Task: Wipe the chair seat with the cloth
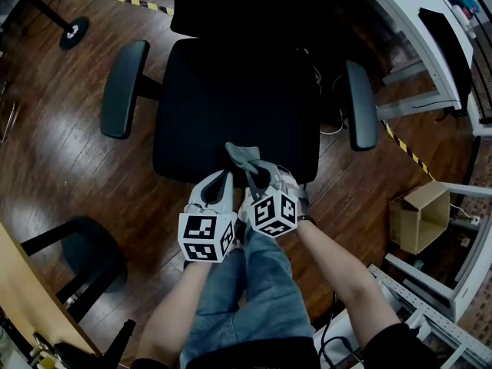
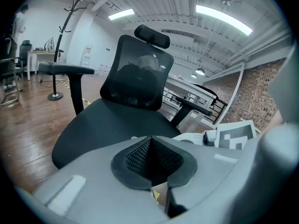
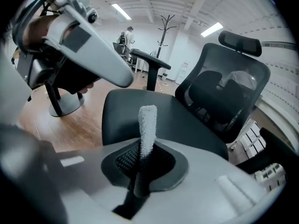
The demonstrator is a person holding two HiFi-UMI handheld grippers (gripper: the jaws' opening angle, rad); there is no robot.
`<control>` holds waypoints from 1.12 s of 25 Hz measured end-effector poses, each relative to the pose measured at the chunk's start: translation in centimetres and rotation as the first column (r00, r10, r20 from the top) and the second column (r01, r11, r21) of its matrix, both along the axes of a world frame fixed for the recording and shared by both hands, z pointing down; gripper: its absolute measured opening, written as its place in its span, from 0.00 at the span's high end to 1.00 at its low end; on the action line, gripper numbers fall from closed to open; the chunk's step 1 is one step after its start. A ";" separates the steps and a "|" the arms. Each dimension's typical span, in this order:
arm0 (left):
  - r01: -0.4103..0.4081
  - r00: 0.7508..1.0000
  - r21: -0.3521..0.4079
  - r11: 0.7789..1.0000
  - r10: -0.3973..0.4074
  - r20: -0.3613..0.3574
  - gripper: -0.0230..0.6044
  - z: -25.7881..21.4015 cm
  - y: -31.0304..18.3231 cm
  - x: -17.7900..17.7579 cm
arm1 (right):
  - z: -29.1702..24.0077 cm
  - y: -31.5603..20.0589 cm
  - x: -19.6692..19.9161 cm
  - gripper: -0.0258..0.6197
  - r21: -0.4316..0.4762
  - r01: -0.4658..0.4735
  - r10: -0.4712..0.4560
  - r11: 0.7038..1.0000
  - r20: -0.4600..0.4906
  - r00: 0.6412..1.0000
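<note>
Cloth: the grey cloth sits just below the centre of the head view, over the front edge of the seat. In the right gripper view it is a narrow nubbly strip standing up at mid-frame. Whether it touches the seat cannot be told.
Right gripper: the right gripper has its jaws closed tight on the lower end of the cloth, and the rest of the strip sticks out past the pads.
Left gripper: the left gripper is just beside the right one, on its left in the picture. Its own view shows the jaws pressed together with nothing between them.
Chair seat: the black chair seat fills the upper middle of the head view, and both grippers are at its near edge.
Chair parts: an armrest stands at the left of the seat and another armrest at the right. The mesh backrest and headrest rise in the upper centre of the left gripper view.
Surroundings: there is a dark wooden floor, a black stool at lower left, an open cardboard box at right, and a coat stand at the upper left of the left gripper view.
</note>
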State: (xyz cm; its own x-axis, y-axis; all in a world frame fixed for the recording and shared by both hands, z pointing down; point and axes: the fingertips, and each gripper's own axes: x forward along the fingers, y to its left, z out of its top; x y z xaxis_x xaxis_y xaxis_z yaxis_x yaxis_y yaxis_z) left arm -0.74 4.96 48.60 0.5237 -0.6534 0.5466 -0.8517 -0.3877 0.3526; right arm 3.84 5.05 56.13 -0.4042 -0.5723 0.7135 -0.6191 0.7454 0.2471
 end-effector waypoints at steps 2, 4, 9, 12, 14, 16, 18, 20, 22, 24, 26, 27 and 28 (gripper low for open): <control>0.002 1.000 -0.001 1.000 -0.002 0.001 0.96 0.1 0.2 0.0 | -0.1 1.3 -0.3 0.95 -0.006 0.003 -0.002 1.000 0.010 1.000; 0.003 1.000 -0.002 1.000 -0.003 0.005 0.96 0.0 0.2 0.0 | 0.0 2.3 -0.5 0.95 -0.013 0.006 -0.006 1.000 0.018 1.000; 0.002 1.000 0.006 1.000 -0.002 0.007 0.96 -0.5 0.0 0.4 | -0.8 1.9 0.0 0.95 0.001 0.000 0.000 1.000 0.029 1.000; -0.005 1.000 0.019 1.000 0.005 0.012 0.96 -0.9 -0.6 0.6 | -2.6 0.0 0.6 0.95 0.054 0.000 -0.001 0.999 0.029 1.000; -0.009 1.000 0.027 1.000 0.009 0.011 0.96 -1.2 -1.2 1.0 | -4.0 -2.4 1.4 0.95 0.099 -0.005 0.003 0.995 0.021 1.000; -0.008 1.000 0.033 0.999 0.008 0.004 0.96 -1.5 -2.1 1.5 | -5.1 -5.5 2.6 0.95 0.133 -0.029 0.027 0.991 0.017 0.999; -0.012 1.000 0.037 0.999 0.012 -0.002 0.96 -1.9 -3.0 2.1 | -6.1 -8.6 4.0 0.95 0.158 -0.060 0.059 0.986 0.015 0.998; -0.021 1.000 0.042 0.999 0.021 -0.008 0.96 -2.3 -4.0 2.9 | -6.7 -11.7 5.3 0.95 0.177 -0.087 0.087 0.980 0.008 0.996; -0.028 0.999 0.046 0.999 0.029 -0.013 0.96 -2.8 -5.1 3.5 | -6.8 -14.7 6.6 0.95 0.191 -0.105 0.109 0.976 -0.014 0.994; -0.029 0.999 0.050 0.998 0.030 -0.017 0.96 -3.2 -6.3 4.0 | -6.7 -17.5 7.8 0.95 0.203 -0.107 0.118 0.973 -0.046 0.992; -0.023 0.999 0.051 0.998 0.024 -0.023 0.96 -3.7 -7.6 4.5 | -6.4 -20.2 9.0 0.95 0.206 -0.109 0.126 0.972 -0.072 0.989; -0.019 0.999 0.052 0.998 0.021 -0.026 0.96 -3.9 -8.4 4.8 | -6.1 -21.5 9.6 0.95 0.204 -0.113 0.132 0.972 -0.083 0.988; -0.015 0.999 0.053 0.998 0.017 -0.028 0.96 -4.0 -9.1 5.0 | -5.8 -22.7 10.1 0.95 0.199 -0.120 0.140 0.973 -0.092 0.986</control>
